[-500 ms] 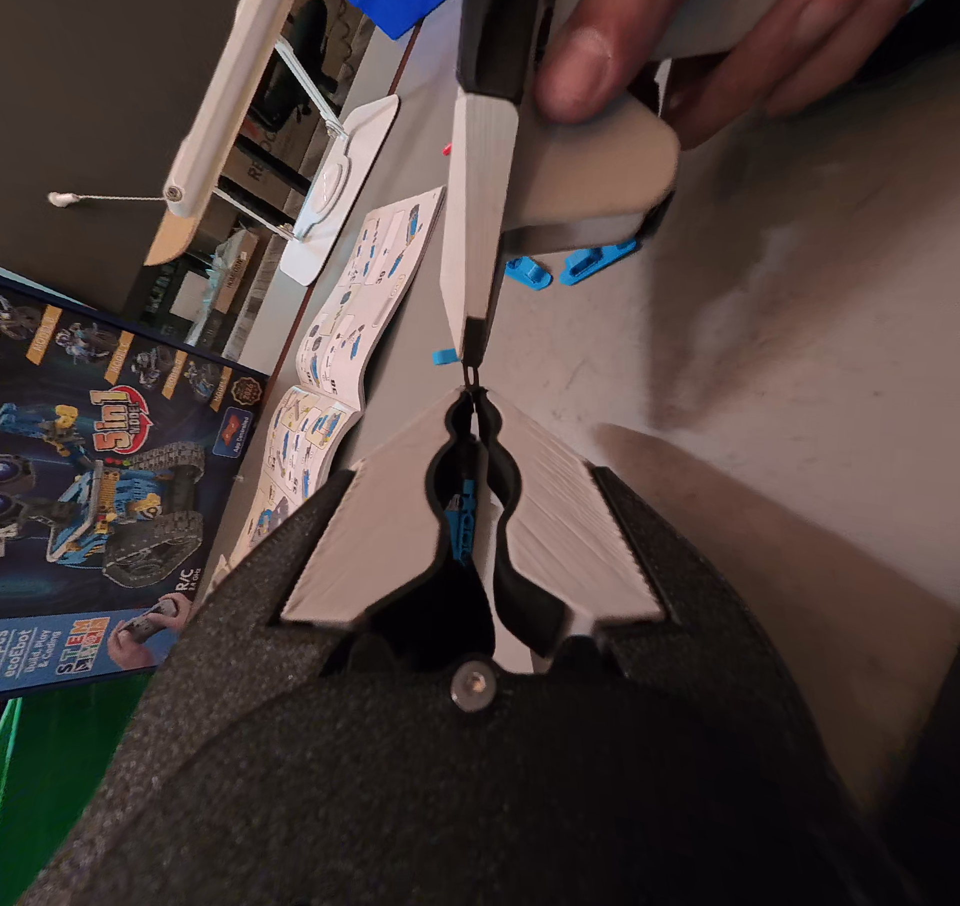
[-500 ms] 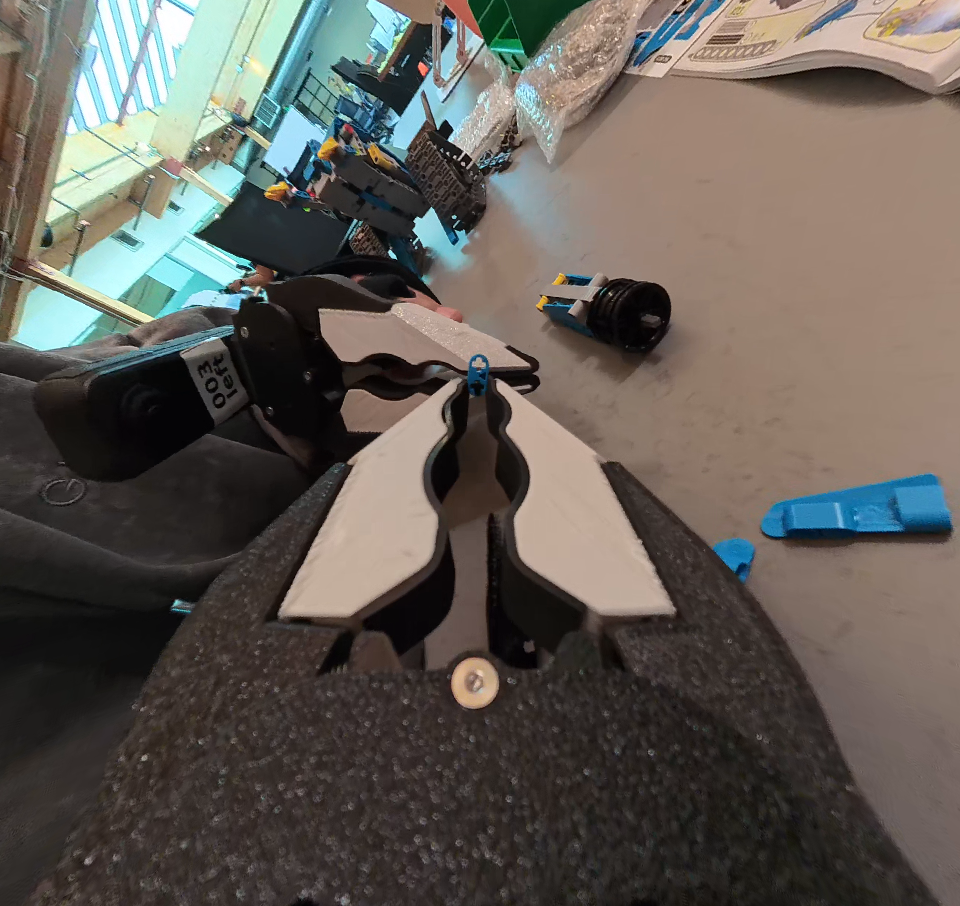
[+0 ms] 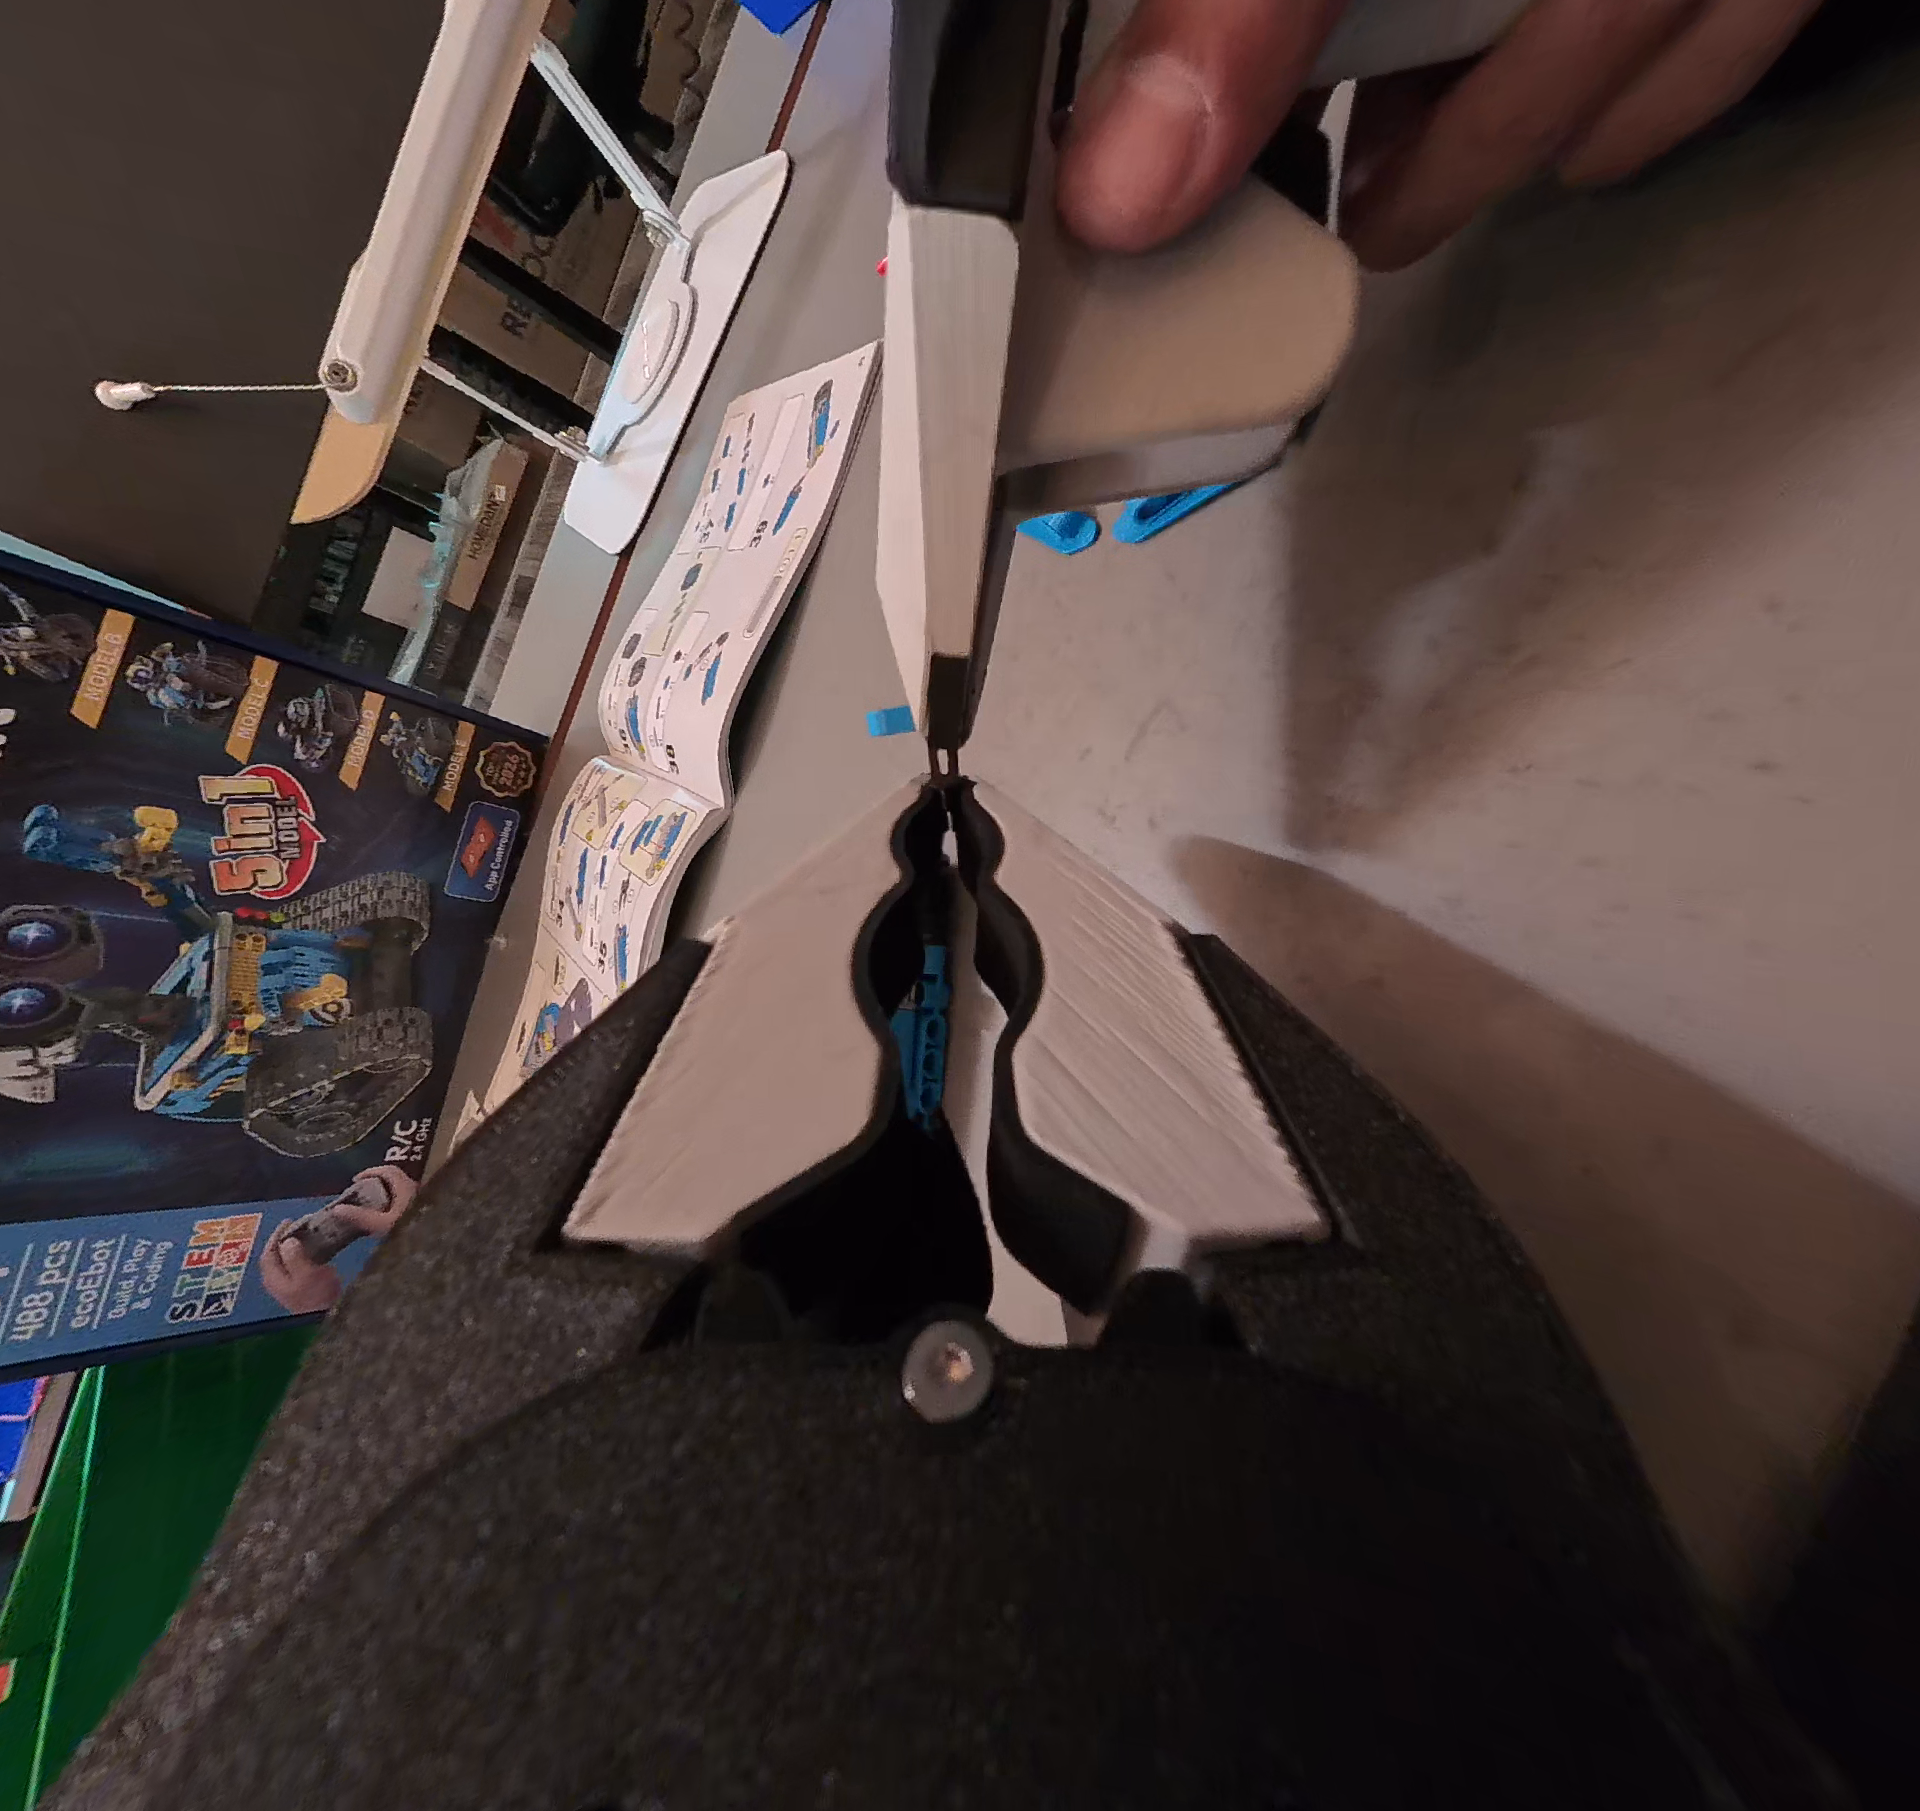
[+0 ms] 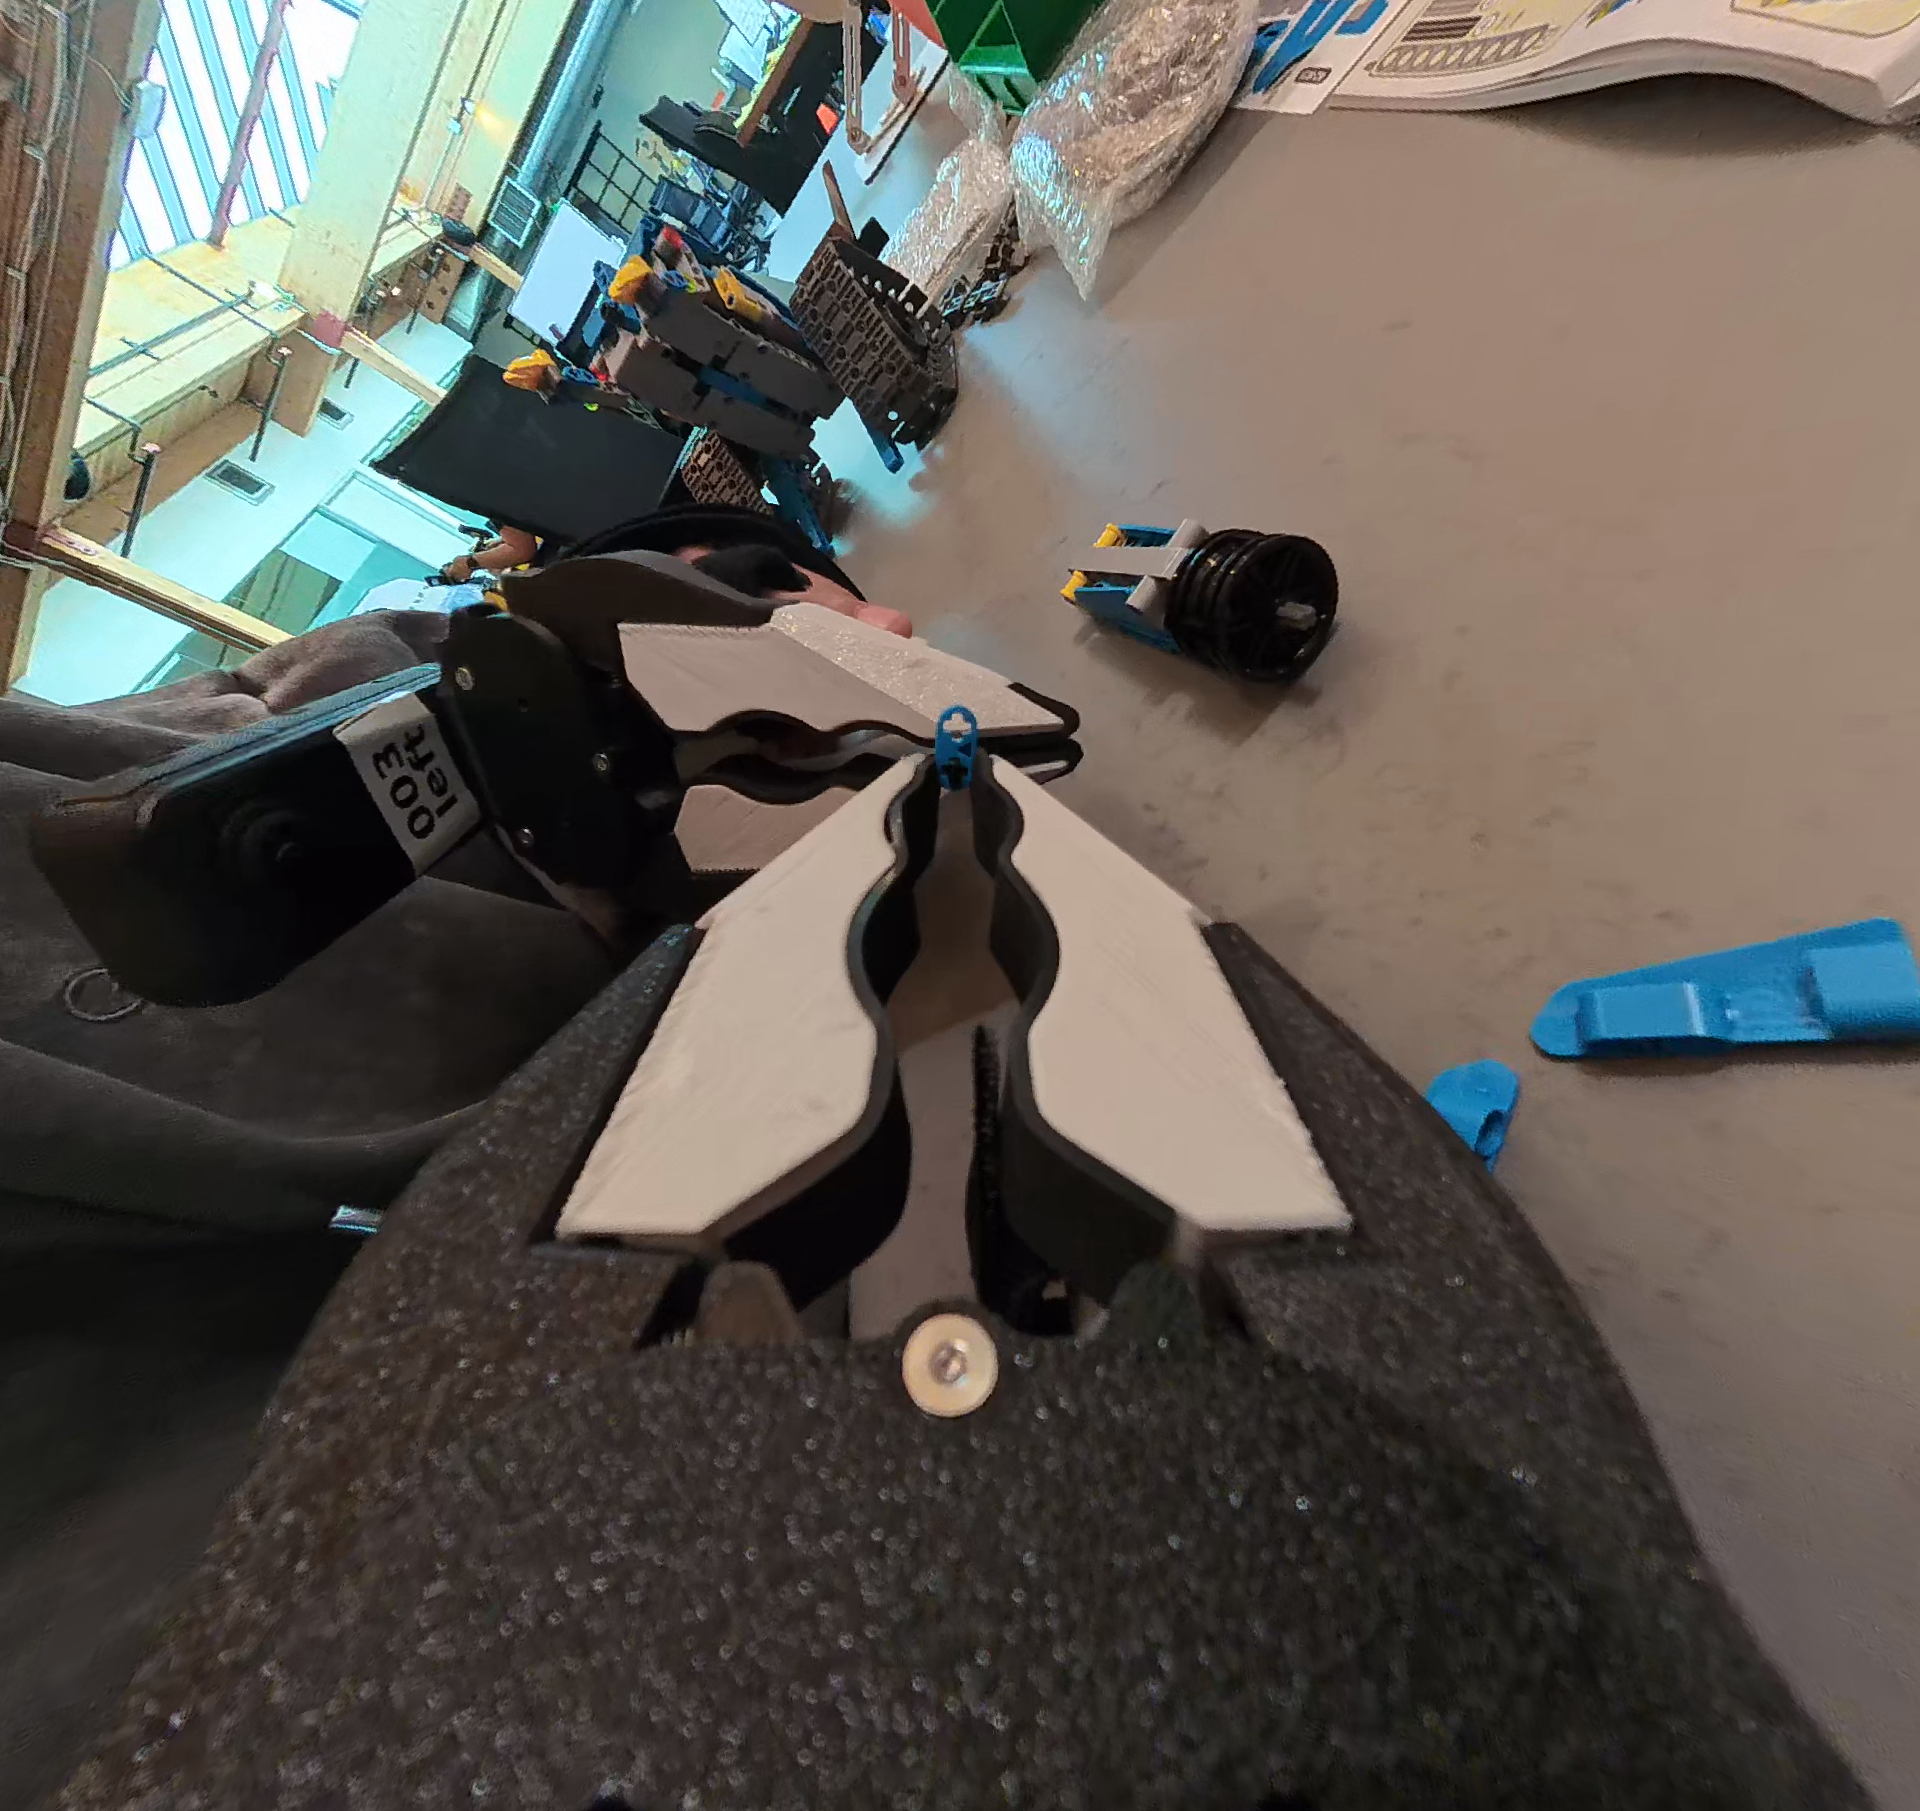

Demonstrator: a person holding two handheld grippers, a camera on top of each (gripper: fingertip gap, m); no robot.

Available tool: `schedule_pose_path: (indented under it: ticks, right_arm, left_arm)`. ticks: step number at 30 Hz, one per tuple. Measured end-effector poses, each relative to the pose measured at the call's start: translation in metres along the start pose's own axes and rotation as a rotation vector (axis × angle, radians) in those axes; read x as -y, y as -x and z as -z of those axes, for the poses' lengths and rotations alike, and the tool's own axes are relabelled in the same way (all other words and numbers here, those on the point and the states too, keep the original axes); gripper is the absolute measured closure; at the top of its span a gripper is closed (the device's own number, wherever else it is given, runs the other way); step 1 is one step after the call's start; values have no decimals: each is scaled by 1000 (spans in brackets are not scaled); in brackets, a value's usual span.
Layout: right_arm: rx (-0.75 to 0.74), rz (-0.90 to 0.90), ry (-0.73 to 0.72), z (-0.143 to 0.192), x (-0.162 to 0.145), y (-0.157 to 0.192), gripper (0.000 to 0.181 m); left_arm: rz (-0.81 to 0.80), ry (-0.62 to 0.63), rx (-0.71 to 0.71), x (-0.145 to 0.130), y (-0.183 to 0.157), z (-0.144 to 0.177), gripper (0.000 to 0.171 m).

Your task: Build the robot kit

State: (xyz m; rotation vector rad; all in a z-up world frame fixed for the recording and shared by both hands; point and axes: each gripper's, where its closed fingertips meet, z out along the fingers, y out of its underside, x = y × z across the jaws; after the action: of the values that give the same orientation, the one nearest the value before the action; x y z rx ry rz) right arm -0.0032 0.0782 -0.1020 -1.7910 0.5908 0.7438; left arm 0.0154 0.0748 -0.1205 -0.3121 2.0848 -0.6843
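Left wrist view: left tongs (image 3: 948, 793) are clamping a blue beam (image 3: 928, 1018), its long axis running along the fingers. Right tongs (image 3: 951, 722) are meeting them tip to tip.

Right wrist view: right tongs (image 4: 954, 774) are pinching a small blue pin (image 4: 955, 743), pointing forward above the counter (image 4: 1558, 535). Nothing is differing from the earlier frame.

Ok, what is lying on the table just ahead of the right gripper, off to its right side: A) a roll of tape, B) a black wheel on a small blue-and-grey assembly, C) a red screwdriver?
B: the right wrist view shows a black wheel mounted on a blue-and-grey assembly, resting on the grey table beyond the right gripper.
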Motion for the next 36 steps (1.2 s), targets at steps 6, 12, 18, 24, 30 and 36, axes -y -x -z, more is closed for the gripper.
schedule_pose_path:
  ticks: [6, 12, 18, 24, 30, 36]
  right_arm:
    - [-18, 14, 30, -5, -5, -1, 175]
    - [2, -2, -14, -5, 1, 2, 175]
    - [59, -6, -44, 12, 11, 5, 169]
    - [-1, -2, -65, 21, 16, -8, 165]
    - [-13, 80, 2, 6, 5, -1, 167]
    - [-16, 100, 17, 5, 3, 2, 179]
  left_arm:
    - [-19, 10, 3, 1, -2, -1, 171]
    - [19, -8, 15, 3, 3, 0, 171]
    - [63, -4, 1, -4, 8, -1, 171]
    - [85, -17, -19, -2, 7, -1, 171]
    - [93, -25, -56, 0, 2, -2, 171]
    - [105, -61, -81, 6, -2, 0, 171]
